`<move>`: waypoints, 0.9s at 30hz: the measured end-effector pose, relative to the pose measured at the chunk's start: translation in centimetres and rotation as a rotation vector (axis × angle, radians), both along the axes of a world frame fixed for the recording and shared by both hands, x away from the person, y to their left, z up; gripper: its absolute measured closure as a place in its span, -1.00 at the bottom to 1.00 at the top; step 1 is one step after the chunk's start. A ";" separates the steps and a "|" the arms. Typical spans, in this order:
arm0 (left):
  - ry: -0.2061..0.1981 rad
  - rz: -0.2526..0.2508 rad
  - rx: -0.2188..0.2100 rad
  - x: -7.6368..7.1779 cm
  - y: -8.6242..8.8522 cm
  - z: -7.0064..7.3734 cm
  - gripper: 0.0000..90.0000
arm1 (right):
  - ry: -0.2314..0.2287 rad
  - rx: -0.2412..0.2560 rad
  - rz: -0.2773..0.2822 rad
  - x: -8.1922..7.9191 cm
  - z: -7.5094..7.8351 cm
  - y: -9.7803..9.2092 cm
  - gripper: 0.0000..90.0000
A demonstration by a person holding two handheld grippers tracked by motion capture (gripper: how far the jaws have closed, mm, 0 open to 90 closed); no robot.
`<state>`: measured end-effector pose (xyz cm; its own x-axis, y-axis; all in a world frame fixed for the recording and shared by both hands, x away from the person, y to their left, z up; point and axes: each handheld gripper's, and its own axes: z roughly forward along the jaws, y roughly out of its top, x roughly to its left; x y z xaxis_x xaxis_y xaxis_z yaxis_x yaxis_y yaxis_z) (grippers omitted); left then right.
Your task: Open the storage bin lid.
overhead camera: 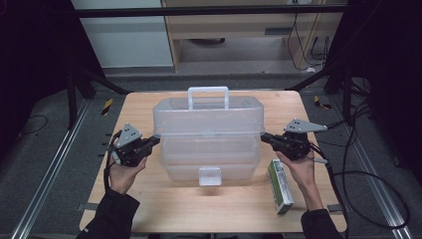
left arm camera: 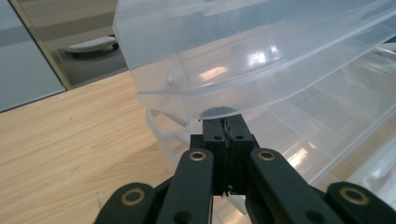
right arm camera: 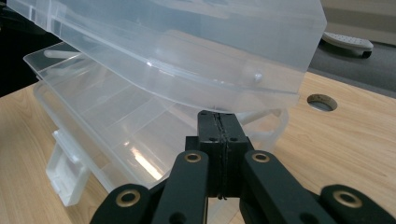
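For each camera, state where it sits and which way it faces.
High view: above the person's side, looking forward and down on the table; forearms, left gripper and right gripper show.
Left gripper view: rides the left gripper, facing the clear box's lid; shut jaws show.
Right gripper view: rides the right gripper, facing the lid's other end; shut jaws show.
All share the clear box.

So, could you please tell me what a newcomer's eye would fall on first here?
The clear plastic storage box at the middle of the wooden table, its lid partly raised. The left gripper and right gripper, jaws shut, sit under the lid's two ends. A green carton lies at the right.
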<state>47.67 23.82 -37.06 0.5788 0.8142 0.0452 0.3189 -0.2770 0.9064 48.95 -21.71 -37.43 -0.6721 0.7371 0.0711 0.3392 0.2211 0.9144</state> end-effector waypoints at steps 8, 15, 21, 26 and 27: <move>-0.006 -0.001 0.000 0.0 0.0 -0.2 0.98 | -0.002 -0.005 0.005 0.1 0.0 0.2 1.00; -0.006 0.000 0.010 -0.3 -0.1 -0.4 0.92 | -0.002 -0.009 0.005 0.1 -0.1 0.2 1.00; 0.008 0.036 0.030 -0.9 0.4 -0.6 0.71 | -0.001 -0.014 0.005 0.0 -0.1 0.2 1.00; -0.018 0.084 0.025 -0.5 1.0 -0.6 0.45 | 0.002 -0.016 0.010 0.0 -0.1 0.4 1.00; -0.024 0.087 0.027 -0.4 1.0 -0.6 0.41 | 0.002 -0.017 0.009 0.0 -0.1 0.4 1.00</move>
<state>47.26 24.86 -37.67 0.5044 0.8596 0.0813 0.3210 -0.2741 0.9065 48.96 -21.34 -37.54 -0.6789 0.7318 0.0598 0.3389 0.2400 0.9097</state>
